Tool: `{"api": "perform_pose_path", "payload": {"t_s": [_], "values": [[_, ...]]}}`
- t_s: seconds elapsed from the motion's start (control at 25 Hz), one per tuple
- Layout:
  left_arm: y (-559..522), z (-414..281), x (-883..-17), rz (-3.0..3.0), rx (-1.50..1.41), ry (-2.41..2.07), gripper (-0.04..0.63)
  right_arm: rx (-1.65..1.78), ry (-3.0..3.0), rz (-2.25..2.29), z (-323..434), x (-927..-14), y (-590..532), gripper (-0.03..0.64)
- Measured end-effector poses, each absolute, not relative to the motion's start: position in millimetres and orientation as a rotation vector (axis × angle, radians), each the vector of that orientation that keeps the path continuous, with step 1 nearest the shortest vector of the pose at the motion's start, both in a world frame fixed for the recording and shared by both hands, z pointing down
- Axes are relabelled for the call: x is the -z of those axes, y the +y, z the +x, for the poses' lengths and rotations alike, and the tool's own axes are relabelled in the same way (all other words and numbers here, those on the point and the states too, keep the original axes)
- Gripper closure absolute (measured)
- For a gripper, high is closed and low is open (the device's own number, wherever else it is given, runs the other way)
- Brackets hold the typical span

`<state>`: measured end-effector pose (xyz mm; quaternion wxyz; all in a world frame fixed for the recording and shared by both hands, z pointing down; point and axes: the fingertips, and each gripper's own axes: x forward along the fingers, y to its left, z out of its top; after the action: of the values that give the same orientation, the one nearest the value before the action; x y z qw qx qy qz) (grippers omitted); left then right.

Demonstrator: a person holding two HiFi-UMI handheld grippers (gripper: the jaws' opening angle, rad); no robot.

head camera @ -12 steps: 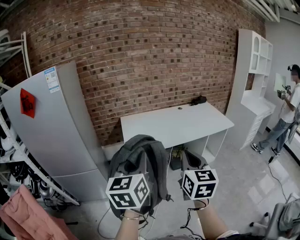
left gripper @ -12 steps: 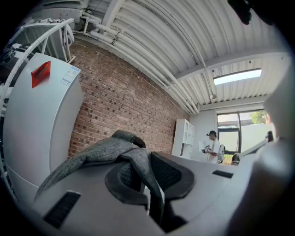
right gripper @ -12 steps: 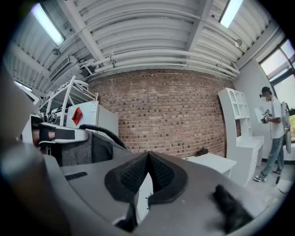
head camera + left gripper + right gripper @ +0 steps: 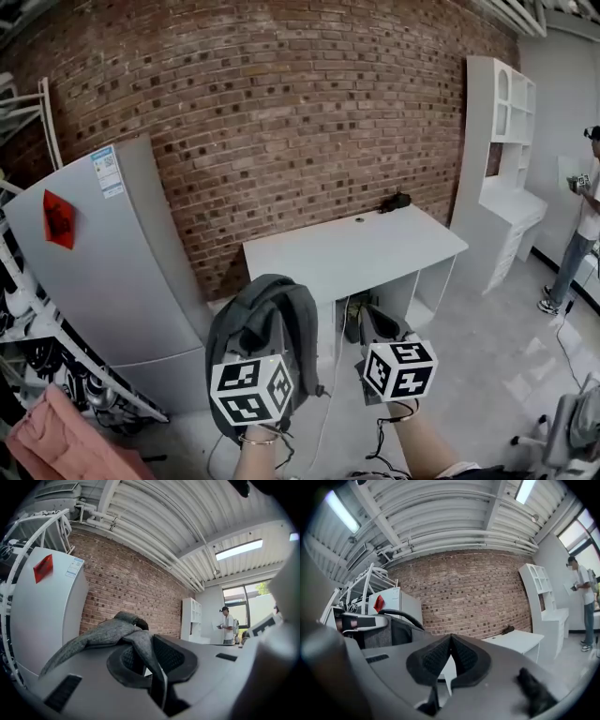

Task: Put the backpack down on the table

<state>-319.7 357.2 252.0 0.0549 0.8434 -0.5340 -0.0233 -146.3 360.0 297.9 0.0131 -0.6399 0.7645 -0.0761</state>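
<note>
Grey fabric backpack (image 4: 272, 314) hangs off the left gripper (image 4: 151, 660), in the air just short of the white counter (image 4: 375, 251).
We judge it soft, saggy, moderately heavy; left jaws are clamped on its top strap (image 4: 112, 632), the sensible hold; right gripper (image 4: 450, 657) jaws are together, empty.

Home-style corner in an industrial hall.
Against the brick wall (image 4: 309, 112) stands a white table (image 4: 352, 248), with a grey fridge (image 4: 103, 272) at the wall's left end and a white shelf cabinet (image 4: 502, 159) at its right; above the wall, a corrugated ceiling (image 4: 440, 522) with strip lights (image 4: 342, 510) (more warehouse than house).
</note>
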Motion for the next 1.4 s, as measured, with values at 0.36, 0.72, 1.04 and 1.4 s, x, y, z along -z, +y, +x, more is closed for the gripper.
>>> {"api": "perform_pose_path", "payload": {"t_s": [0.36, 0.72, 1.04, 1.4], "values": [[339.8, -343.3, -260.9, 2.524, 0.028, -1.639, 0.546, 0.299, 2.382, -2.028, -157.7, -308.6, 340.0, 0.586], [297.4, -341.7, -271.4, 2.489, 0.066, -1.616, 0.546, 0.314, 2.38, -2.029, -153.3, -314.1, 299.2, 0.586], [241.8, -323.4, -264.7, 2.486, 0.054, -1.647, 0.546, 0.311, 2.382, -2.018, -132.5, -313.3, 242.0, 0.586], [175.3, -291.6, -233.9, 2.496, 0.079, -1.689, 0.546, 0.298, 2.406, -1.968, -103.3, -295.6, 165.9, 0.586]]}}
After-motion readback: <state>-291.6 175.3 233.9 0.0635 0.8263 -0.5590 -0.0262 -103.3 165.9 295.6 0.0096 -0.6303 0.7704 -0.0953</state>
